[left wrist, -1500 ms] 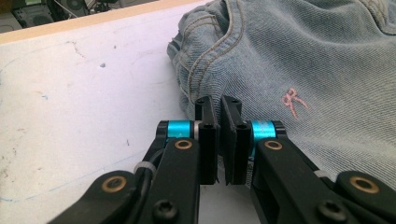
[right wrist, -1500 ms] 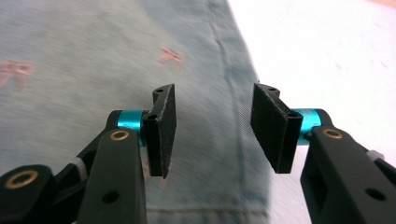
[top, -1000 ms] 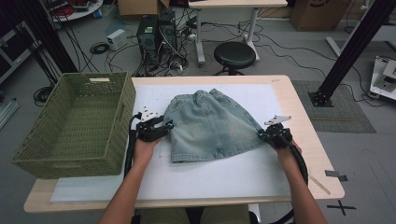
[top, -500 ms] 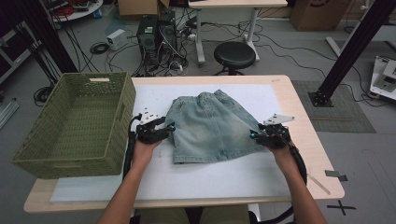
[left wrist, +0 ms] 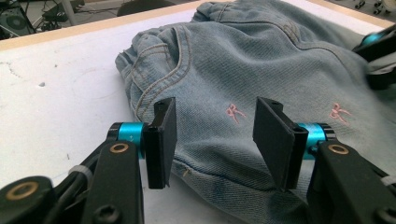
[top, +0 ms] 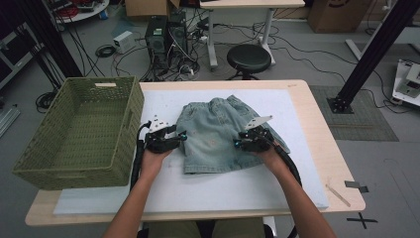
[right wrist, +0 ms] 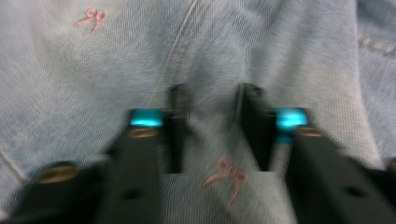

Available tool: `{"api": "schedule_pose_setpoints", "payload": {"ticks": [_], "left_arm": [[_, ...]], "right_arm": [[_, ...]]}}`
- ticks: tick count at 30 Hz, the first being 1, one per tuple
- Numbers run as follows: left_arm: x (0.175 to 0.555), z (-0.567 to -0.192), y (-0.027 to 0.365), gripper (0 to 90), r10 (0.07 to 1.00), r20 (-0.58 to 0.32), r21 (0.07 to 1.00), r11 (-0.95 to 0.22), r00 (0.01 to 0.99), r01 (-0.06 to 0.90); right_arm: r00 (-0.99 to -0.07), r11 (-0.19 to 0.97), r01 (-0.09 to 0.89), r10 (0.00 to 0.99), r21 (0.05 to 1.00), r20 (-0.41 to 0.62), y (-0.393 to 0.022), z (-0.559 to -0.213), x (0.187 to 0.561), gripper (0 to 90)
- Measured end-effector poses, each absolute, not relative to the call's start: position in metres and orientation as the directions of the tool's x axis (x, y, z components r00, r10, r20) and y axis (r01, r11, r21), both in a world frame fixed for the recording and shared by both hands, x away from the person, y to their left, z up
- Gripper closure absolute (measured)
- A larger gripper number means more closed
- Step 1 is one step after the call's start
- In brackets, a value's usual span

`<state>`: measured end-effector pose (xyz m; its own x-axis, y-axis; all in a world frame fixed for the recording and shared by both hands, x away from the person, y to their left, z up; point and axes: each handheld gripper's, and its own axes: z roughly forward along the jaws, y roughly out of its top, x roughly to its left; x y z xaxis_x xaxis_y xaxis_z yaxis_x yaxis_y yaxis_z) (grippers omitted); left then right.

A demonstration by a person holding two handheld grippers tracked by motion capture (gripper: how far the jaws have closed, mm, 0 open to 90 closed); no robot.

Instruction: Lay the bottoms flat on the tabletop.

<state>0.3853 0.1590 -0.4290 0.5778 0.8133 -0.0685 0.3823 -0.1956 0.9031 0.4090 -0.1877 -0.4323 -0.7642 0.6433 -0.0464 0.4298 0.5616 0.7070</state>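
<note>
A light blue denim garment with small pink bows lies folded on the white mat. My left gripper rests at its left edge. In the left gripper view that gripper stands open, low over the edge of the denim, and no pad presses on it. My right gripper is over the right half of the garment. In the blurred right gripper view its jaws stand apart and have just been closing. Denim lies between and under them.
A green woven basket stands on the table's left end, close to my left hand. The wooden table's right edge lies beyond the mat. A stool and computer gear are on the floor behind.
My right gripper has moved left from the garment's right corner to over its middle. The right side of the denim now lies further in. The left gripper has stayed put.
</note>
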Motion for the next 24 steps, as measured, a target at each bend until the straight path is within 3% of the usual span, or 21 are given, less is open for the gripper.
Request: {"api": "schedule_pose_setpoints", "payload": {"ticks": [1,3,13,15,18,21,23,24], "left_arm": [[0.385,-0.429,0.159,49.6,0.813,-0.069,0.903,-0.195,0.578,0.383],[0.386,-0.429,0.159,49.6,0.813,-0.073,0.904,-0.19,0.577,0.383],[0.385,-0.428,0.158,49.6,0.808,-0.072,0.907,-0.191,0.585,0.376],[0.384,-0.428,0.158,49.6,0.807,-0.078,0.909,-0.184,0.586,0.375],[0.384,-0.428,0.159,49.6,0.807,-0.079,0.908,-0.184,0.586,0.376],[0.384,-0.428,0.158,49.6,0.804,-0.079,0.909,-0.184,0.589,0.374],[0.383,-0.428,0.158,49.6,0.803,-0.081,0.908,-0.184,0.59,0.376],[0.383,-0.428,0.158,49.6,0.802,-0.081,0.908,-0.186,0.591,0.376]], "right_arm": [[-0.767,0.583,0.427,0.638,0.691,-0.065,-0.186,-0.434,0.411,77.9],[-0.766,0.573,0.427,0.641,0.699,-0.057,-0.185,-0.432,0.413,83.5],[-0.676,0.444,0.451,0.736,0.775,-0.028,-0.188,-0.417,0.431,80.4],[-0.673,0.412,0.423,0.739,0.807,-0.025,-0.188,-0.409,0.429,71.1],[-0.694,0.464,0.406,0.717,0.787,-0.065,-0.184,-0.403,0.43,76.1],[-0.739,0.507,0.42,0.672,0.753,-0.04,-0.176,-0.406,0.43,65.7],[-0.746,0.562,0.405,0.659,0.721,-0.095,-0.169,-0.411,0.429,68.9],[-0.746,0.577,0.407,0.657,0.708,-0.107,-0.166,-0.414,0.43,77.6]]}}
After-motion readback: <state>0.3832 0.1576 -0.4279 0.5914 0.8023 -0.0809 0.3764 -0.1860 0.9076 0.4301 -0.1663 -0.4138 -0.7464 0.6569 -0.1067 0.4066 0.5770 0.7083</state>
